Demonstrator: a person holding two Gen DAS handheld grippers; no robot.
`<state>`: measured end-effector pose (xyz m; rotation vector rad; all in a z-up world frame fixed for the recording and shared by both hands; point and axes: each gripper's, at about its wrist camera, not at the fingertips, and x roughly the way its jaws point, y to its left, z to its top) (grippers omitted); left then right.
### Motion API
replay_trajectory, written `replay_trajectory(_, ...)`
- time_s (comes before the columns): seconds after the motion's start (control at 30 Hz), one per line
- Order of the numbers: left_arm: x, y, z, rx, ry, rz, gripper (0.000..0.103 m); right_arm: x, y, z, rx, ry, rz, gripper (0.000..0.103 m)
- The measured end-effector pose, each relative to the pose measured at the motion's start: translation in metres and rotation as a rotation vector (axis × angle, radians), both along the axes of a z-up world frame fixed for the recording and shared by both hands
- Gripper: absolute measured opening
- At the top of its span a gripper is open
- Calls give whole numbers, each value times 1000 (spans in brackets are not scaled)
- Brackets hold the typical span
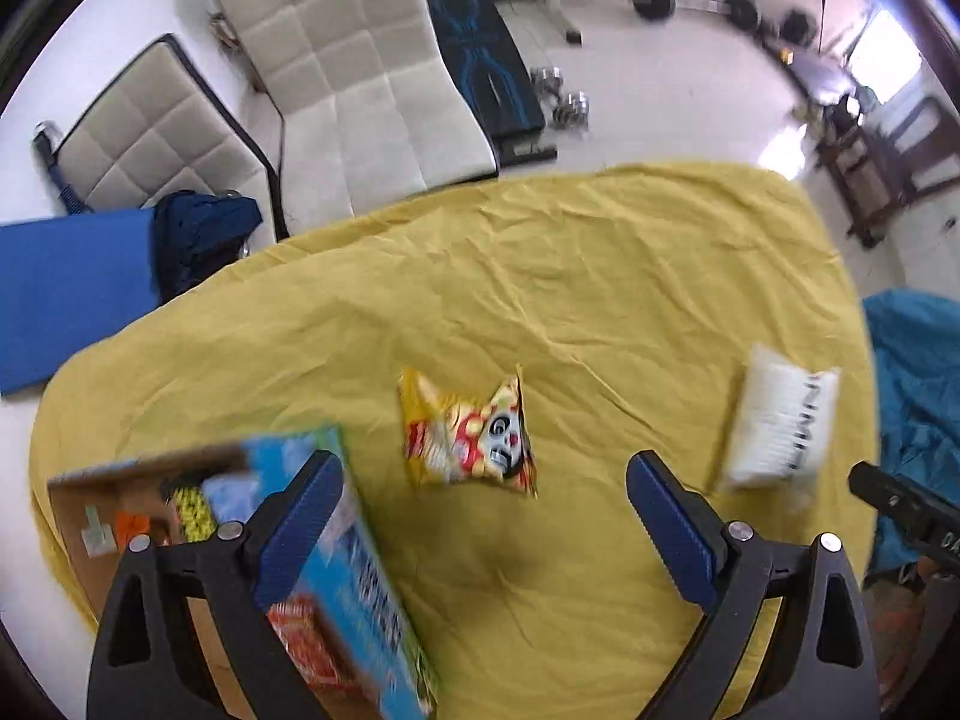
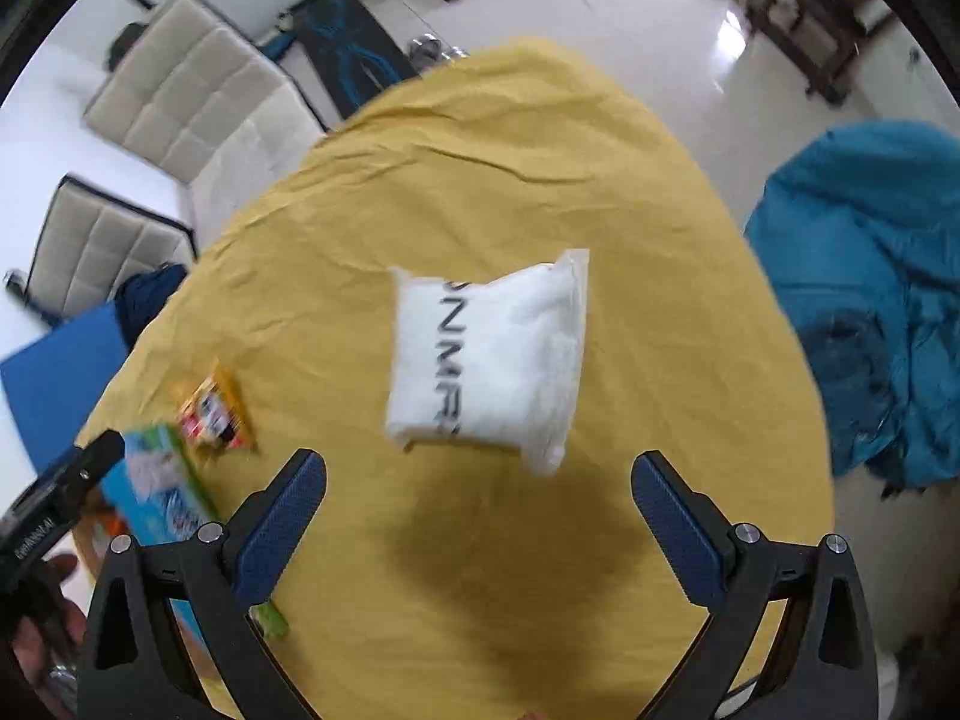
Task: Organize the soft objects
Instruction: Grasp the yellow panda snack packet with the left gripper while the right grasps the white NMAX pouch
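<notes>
A yellow snack packet [image 1: 468,435] with a cartoon face lies on the yellow-covered table [image 1: 540,276], just ahead of my left gripper [image 1: 483,471], which is open and empty above the cloth. A white soft pack with black lettering [image 2: 489,360] lies ahead of my right gripper [image 2: 477,477], which is open and empty. The white pack also shows in the left wrist view [image 1: 780,429] at the right. The snack packet shows small in the right wrist view [image 2: 213,414] at the left.
An open cardboard box with blue printed sides [image 1: 240,540] holds several items at the table's left edge; it also shows in the right wrist view [image 2: 162,492]. Cream quilted cushions [image 1: 354,72], a blue mat [image 1: 66,294] and a teal cloth [image 2: 870,294] surround the table.
</notes>
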<state>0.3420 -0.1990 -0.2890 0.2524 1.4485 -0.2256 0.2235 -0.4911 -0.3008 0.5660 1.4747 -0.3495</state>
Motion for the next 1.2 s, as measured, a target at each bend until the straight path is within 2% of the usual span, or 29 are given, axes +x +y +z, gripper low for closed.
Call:
replay_trajectory(0.1,20,-8,-40,50,71,-2,97,13,-4,-29,17,43,-10,103)
replay_trajectory(0.23,33,-9,-76,82,154,1,97,26,-3,-55,30,85,8,103)
replay_trajectory(0.53,39,-7,-129,129,277,10,97,38,3,-95,52,154,43,103)
replay_trajectory(0.8,35,5,-146,87,311,49,97,46,5,-113,31,189,47,103)
replay_trajectory(0.9,35,7,-149,71,305,59,94,50,5,-120,23,208,53,103)
replay_trajectory(0.97,33,9,-149,66,292,65,90,58,7,-126,22,219,49,103)
replay_trajectory(1.1,28,9,-140,58,265,60,67,61,9,-130,22,230,52,103)
replay_trajectory(1.2,23,8,-131,29,262,70,63,63,10,-129,26,218,57,103)
